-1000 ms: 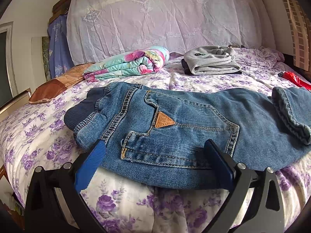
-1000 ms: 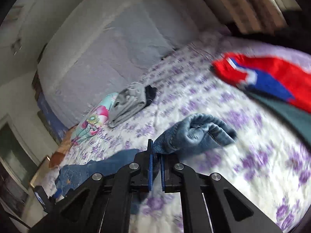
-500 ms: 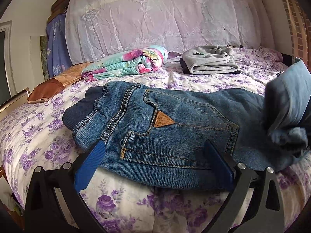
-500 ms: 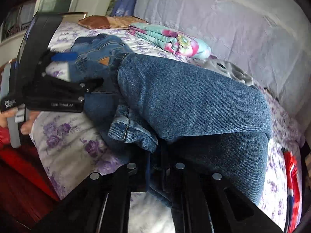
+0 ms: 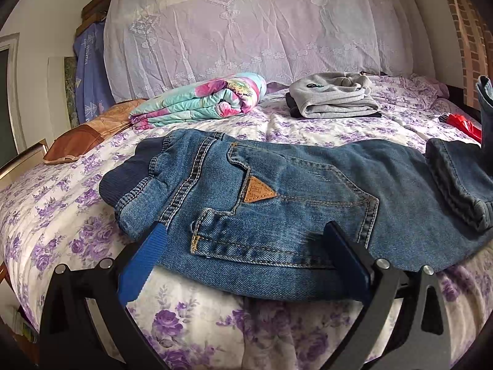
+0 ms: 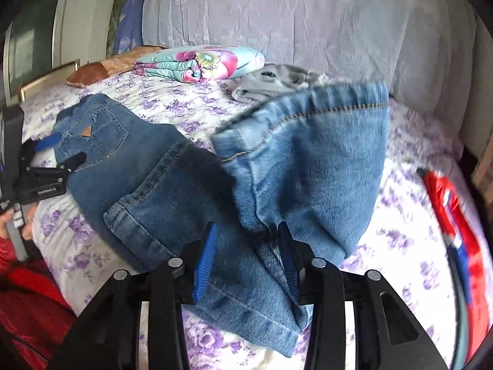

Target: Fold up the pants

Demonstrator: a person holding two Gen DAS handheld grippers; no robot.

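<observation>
Blue jeans (image 5: 277,191) lie flat on the flowered bed, waistband to the left. My left gripper (image 5: 246,246) stands wide open at their near edge, one finger on each side of the back pocket, pressing nothing. It also shows in the right wrist view as the left gripper (image 6: 61,152). There the leg end (image 6: 308,160) is doubled back over the jeans (image 6: 123,154), blurred and partly in the air. My right gripper (image 6: 246,246) has its jaws opening, with denim loose between the pads. The folded cuff (image 5: 456,185) shows at the right in the left wrist view.
At the back lie a folded floral quilt (image 5: 203,101), a stack of grey clothes (image 5: 332,98) and a brown pillow (image 5: 83,135), below a lace-draped headboard (image 5: 262,24). A red garment (image 6: 453,215) lies at the right. A person's hand (image 6: 12,219) and red sleeve (image 6: 30,293) are at the left.
My right gripper swung the leg end across toward the waist, rolled over and parted its jaws from the denim. The left gripper and the waist stayed still.
</observation>
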